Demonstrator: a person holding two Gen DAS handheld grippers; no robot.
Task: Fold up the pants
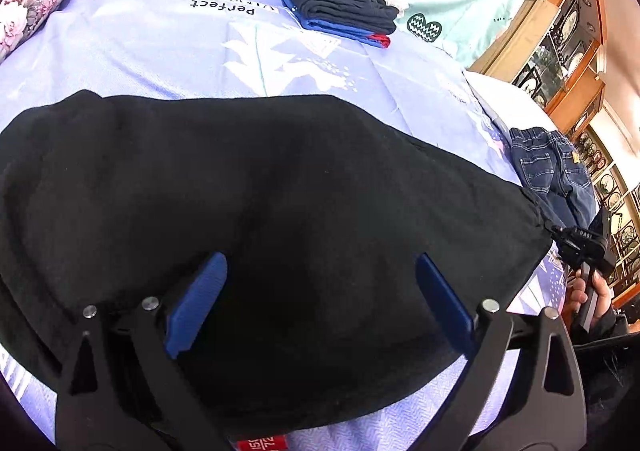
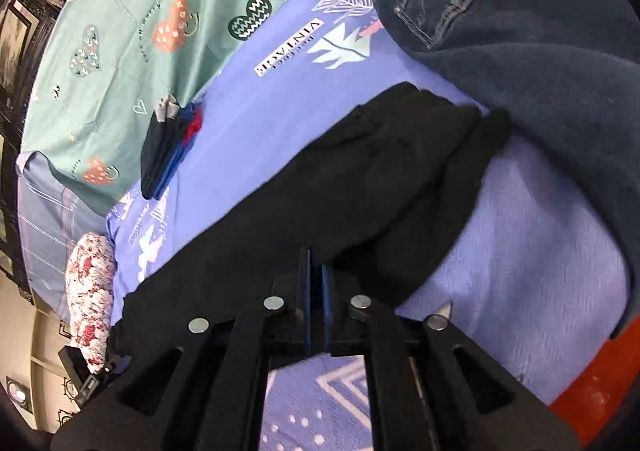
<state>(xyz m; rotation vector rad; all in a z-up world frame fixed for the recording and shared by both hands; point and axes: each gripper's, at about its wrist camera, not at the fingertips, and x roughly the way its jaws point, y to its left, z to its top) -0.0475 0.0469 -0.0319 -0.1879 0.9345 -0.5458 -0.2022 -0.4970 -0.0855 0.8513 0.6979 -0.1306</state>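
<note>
Black pants (image 1: 280,211) edges cut off

Your left gripper (image 1: 320,299): jaws spread wide, blue pads (image 1: 196,303) well apart, pointing steeply down, nothing pinched between them. Your right gripper (image 2: 317,303): jaws nearly together, only narrow slit between blue pads (image 2: 329,307), view rolled to one side. Your right hand (image 1: 592,299), seen from left wrist view, wrapped around gripper handle, dark sleeve below.
</note>
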